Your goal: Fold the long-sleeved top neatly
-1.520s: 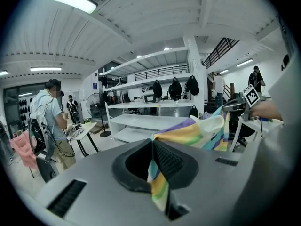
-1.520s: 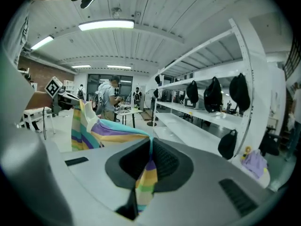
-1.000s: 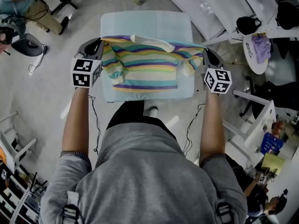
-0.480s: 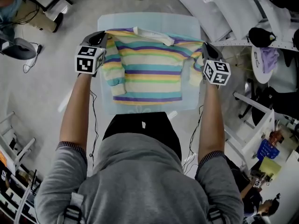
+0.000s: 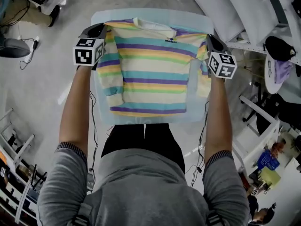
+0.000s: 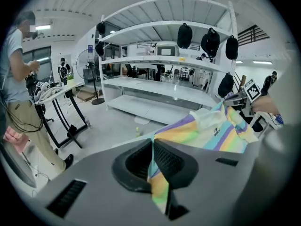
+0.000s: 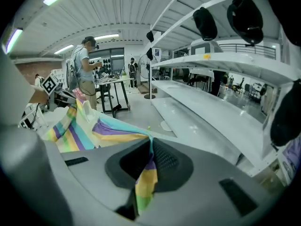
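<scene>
Head view: the striped top (image 5: 150,74) is seen spread front-up over the table (image 5: 195,19), one shoulder pinched by the left gripper (image 5: 98,31), the other by the right gripper (image 5: 210,40). Soft, light, floppy cloth is judged; shoulders or hem corners are best taken.

Left gripper view: fabric is clamped between clenched fingers (image 6: 169,161).

Right gripper view: a striped fold is gripped likewise, the cloth trailing leftward.

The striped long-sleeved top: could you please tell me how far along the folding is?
Done: the top looks spread front-up on the table, with no body fold visible. In hand: the left gripper and right gripper are each shut on a shoulder edge. Left: folding the sleeves in and the body over; one sleeve lies loosely along the side.
</scene>
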Demonstrator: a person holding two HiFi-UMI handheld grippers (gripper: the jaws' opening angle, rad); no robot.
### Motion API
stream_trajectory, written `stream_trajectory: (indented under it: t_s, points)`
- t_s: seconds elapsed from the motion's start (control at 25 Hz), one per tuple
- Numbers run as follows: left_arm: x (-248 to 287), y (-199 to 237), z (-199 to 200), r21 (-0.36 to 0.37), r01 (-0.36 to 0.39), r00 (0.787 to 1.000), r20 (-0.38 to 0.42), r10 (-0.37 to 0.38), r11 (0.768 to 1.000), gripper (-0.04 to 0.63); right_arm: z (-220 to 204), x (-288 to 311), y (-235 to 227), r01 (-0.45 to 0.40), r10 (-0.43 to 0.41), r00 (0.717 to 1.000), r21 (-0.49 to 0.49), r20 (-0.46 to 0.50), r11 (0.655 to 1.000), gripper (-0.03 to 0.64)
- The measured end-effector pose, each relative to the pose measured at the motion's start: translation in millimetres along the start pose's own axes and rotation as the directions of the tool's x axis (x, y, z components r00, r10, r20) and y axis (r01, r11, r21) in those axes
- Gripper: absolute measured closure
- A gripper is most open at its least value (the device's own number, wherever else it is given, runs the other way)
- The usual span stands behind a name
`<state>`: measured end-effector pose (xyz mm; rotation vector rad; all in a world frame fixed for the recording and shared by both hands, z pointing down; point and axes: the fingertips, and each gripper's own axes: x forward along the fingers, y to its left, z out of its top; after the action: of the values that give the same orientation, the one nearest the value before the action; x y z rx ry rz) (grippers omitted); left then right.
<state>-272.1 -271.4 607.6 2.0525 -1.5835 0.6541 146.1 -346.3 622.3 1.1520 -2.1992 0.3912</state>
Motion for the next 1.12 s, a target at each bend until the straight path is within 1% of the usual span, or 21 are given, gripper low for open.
stream_trajectory:
  t_s: [0.16, 0.48, 0.6, 0.68, 0.72, 0.76, 0.8, 0.88, 1.0, 1.12]
  points:
    - [30.2, 10.0, -12.3, -0.016, -0.007, 1.0, -0.016, 0.006, 1.0, 0.568, -13.4, 36.8, -9.1, -0.021, 0.022, 0.999, 0.02, -0.024, 1.0, 0.593]
    - [65.8, 23.7, -34.9, 0.007, -0.021, 0.998, -0.051, 0.021, 1.0, 0.568, -33.1, 82.9, -18.4, -0.036, 0.033, 0.997, -0.039, -0.072, 0.999, 0.592]
    - [74.2, 27.2, -42.8, 0.013, -0.02, 0.998, -0.065, 0.021, 1.0, 0.567, -39.3, 94.2, -17.8, -0.055, 0.049, 0.995, -0.062, -0.092, 0.997, 0.592]
    - [78.6, 28.0, -45.0, 0.009, -0.014, 0.998, -0.067, 0.015, 1.0, 0.555, -42.1, 98.4, -18.8, -0.057, 0.051, 0.994, -0.066, -0.097, 0.996, 0.584]
    - [78.9, 28.6, -44.8, 0.004, -0.013, 0.998, -0.062, 0.013, 1.0, 0.526, -42.1, 99.1, -19.8, -0.053, 0.047, 0.994, -0.064, -0.095, 0.997, 0.555]
    - [77.4, 29.4, -43.6, -0.001, -0.014, 0.998, -0.054, 0.014, 1.0, 0.485, -40.6, 98.6, -20.5, -0.048, 0.043, 0.995, -0.058, -0.09, 0.997, 0.494]
    - [74.4, 30.2, -41.1, -0.007, -0.016, 0.999, -0.043, 0.016, 1.0, 0.451, -37.6, 96.5, -21.0, -0.044, 0.04, 0.996, -0.049, -0.081, 0.998, 0.446]
    - [65.4, 29.5, -33.3, -0.017, -0.02, 1.0, -0.014, 0.019, 1.0, 0.427, -28.6, 87.6, -20.7, -0.04, 0.039, 0.998, -0.027, -0.058, 0.999, 0.401]
    - [46.9, 20.9, -18.5, -0.028, -0.015, 0.999, 0.03, 0.016, 0.999, 0.413, -12.1, 65.9, -14.8, -0.051, 0.051, 0.999, -0.004, -0.015, 0.999, 0.373]
    - [26.5, 4.3, -0.8, -0.019, 0.003, 0.997, 0.074, -0.002, 1.0, 0.411, 5.5, 38.4, -6.6, -0.054, 0.055, 0.998, -0.004, 0.031, 0.999, 0.363]
